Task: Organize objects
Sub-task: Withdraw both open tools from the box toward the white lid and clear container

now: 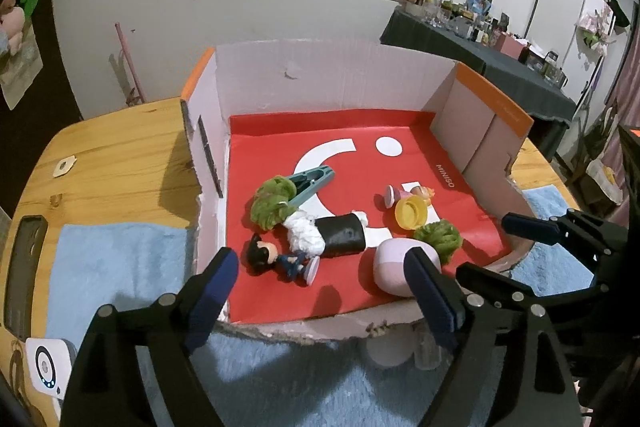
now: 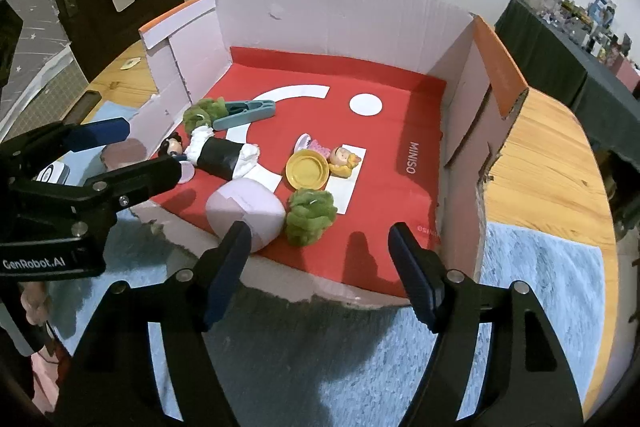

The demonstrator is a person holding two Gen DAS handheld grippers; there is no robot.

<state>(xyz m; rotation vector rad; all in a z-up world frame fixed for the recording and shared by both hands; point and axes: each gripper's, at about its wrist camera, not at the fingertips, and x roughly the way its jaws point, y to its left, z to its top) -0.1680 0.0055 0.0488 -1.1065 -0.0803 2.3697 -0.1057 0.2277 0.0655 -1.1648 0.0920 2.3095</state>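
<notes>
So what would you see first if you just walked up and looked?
The cardboard box with its bright red floor, sitting on the wooden table. Inside lie little toys: a yellow lid near the middle, a fuzzy green ball just in front of it, and a pale pink pouch at the front edge. Both black grippers, left and right, hang open at the box's front, holding nothing.

The box [image 2: 472, 75] sits on the desk [image 2: 552, 163]; inside, the cap [image 2: 307, 169] lies behind the pouch [image 2: 244, 213] (near the front wall).
</notes>
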